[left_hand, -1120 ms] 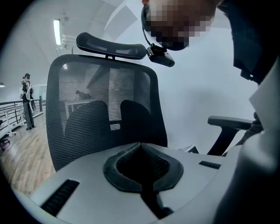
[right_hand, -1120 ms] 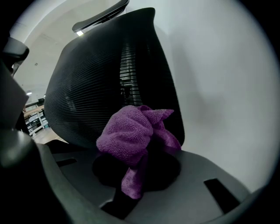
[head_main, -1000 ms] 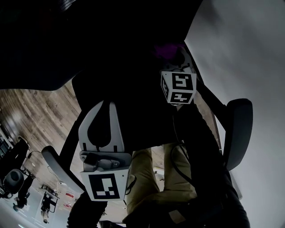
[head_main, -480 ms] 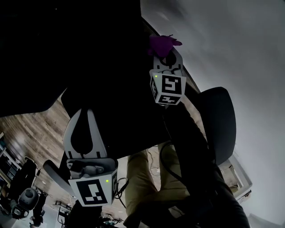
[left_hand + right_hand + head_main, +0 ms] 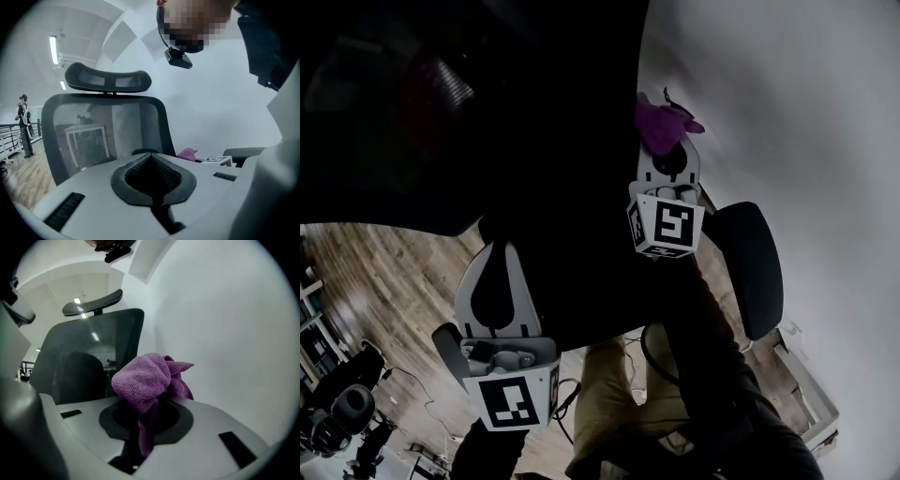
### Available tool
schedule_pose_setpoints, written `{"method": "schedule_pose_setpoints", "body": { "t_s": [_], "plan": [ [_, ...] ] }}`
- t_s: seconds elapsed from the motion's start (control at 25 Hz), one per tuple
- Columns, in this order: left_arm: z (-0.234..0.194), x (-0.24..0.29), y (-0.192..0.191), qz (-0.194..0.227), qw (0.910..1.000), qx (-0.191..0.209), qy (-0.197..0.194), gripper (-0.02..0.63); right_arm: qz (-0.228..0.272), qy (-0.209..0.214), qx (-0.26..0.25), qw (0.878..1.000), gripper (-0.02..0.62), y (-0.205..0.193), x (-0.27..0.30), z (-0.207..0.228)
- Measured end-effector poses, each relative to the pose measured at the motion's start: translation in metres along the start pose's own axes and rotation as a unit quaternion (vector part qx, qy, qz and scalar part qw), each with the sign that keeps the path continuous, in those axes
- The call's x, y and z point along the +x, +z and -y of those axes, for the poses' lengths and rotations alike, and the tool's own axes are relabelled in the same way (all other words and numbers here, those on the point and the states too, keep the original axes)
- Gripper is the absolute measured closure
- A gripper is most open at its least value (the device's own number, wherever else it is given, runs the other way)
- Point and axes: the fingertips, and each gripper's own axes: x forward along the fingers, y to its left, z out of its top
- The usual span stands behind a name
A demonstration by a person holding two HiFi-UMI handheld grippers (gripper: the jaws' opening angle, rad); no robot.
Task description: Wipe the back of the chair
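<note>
The right gripper (image 5: 149,401) was clamped on a bunched purple cloth (image 5: 143,380), raised beside the chair back (image 5: 93,348) at its side edge, probably poised to wipe. The left gripper (image 5: 150,157) was closed on nothing, facing that back.

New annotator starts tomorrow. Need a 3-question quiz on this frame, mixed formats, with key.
1. True or false: the left gripper holds the purple cloth.
2. Multiple choice: the chair's backrest is A) solid wood, B) see-through mesh, C) padded leather.
3. Fill in: the purple cloth is pinched in the fingers of the ___ gripper.

Key:
1. False. The left gripper's fingers are together on nothing.
2. B.
3. Right. The right gripper is shut on the purple cloth.
</note>
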Motion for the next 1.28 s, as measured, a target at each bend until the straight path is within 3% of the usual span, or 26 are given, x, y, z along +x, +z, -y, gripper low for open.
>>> {"method": "schedule_pose_setpoints", "body": {
  "t_s": [0.08, 0.16, 0.24, 0.32, 0.44, 0.68, 0.8, 0.92, 1.04, 1.28],
  "plan": [
    [-0.015, -0.013, 0.036, 0.04, 0.9992, 0.002, 0.006, 0.6, 0.024, 0.009, 0.009, 1.0, 0.537, 0.045, -0.011, -0.024],
    [-0.026, -0.033, 0.064, 0.044, 0.9988, 0.008, 0.017, 0.6, 0.04, 0.035, 0.004, 0.999, 0.537, 0.096, -0.032, -0.054],
    [-0.032, -0.046, 0.093, 0.06, 0.9974, -0.005, 0.039, 0.6, 0.068, 0.087, -0.011, 0.994, 0.537, 0.154, -0.048, -0.088],
    [-0.03, -0.051, 0.13, 0.106, 0.9921, -0.023, 0.062, 0.6, 0.102, 0.149, -0.03, 0.983, 0.537, 0.214, -0.06, -0.115],
    [-0.017, -0.084, 0.161, 0.116, 0.9904, -0.034, 0.067, 0.6, 0.097, 0.21, -0.05, 0.972, 0.537, 0.268, -0.121, -0.14],
    [0.005, -0.148, 0.16, 0.113, 0.9845, -0.047, 0.125, 0.6, 0.053, 0.329, -0.05, 0.942, 0.537, 0.293, -0.218, -0.17],
    [0.036, -0.177, 0.145, 0.093, 0.9853, -0.04, 0.138, 0.6, 0.029, 0.368, -0.049, 0.928, 0.537, 0.293, -0.259, -0.163],
    [0.06, -0.197, 0.134, 0.069, 0.9853, -0.063, 0.143, 0.6, 0.036, 0.409, -0.044, 0.911, 0.537, 0.304, -0.291, -0.163],
    [0.076, -0.202, 0.15, 0.078, 0.9848, -0.061, 0.143, 0.6, 0.053, 0.425, -0.044, 0.902, 0.537, 0.321, -0.299, -0.161],
    [0.094, -0.216, 0.191, 0.13, 0.9803, -0.01, 0.149, 0.6, 0.075, 0.424, -0.048, 0.901, 0.537, 0.34, -0.313, -0.152]
  ]
}}
